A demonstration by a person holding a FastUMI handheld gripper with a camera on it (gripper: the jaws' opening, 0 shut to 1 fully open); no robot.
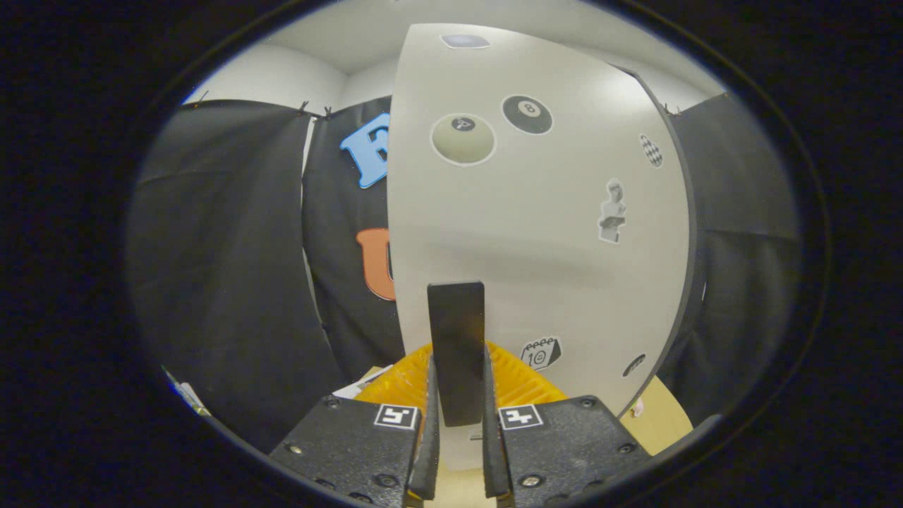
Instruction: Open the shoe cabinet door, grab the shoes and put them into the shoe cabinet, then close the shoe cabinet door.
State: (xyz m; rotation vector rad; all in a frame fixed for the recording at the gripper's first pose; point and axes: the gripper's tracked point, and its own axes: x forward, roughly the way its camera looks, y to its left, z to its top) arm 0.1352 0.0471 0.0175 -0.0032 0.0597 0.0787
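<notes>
Both fingers (429, 437) around upright door handle (457, 346).

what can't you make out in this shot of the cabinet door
- Shoe cabinet interior: in the gripper view, hidden behind the white door, which is seen face-on.
- Shoes: cannot be made out; the yellow ribbed thing just beyond the fingers is mostly covered by the door and the black handle.
- Hand-held gripper: its fingers flank the handle closely, but actual pressing contact cannot be confirmed.
- Small stickers on the door: too small to tell in detail.
</notes>
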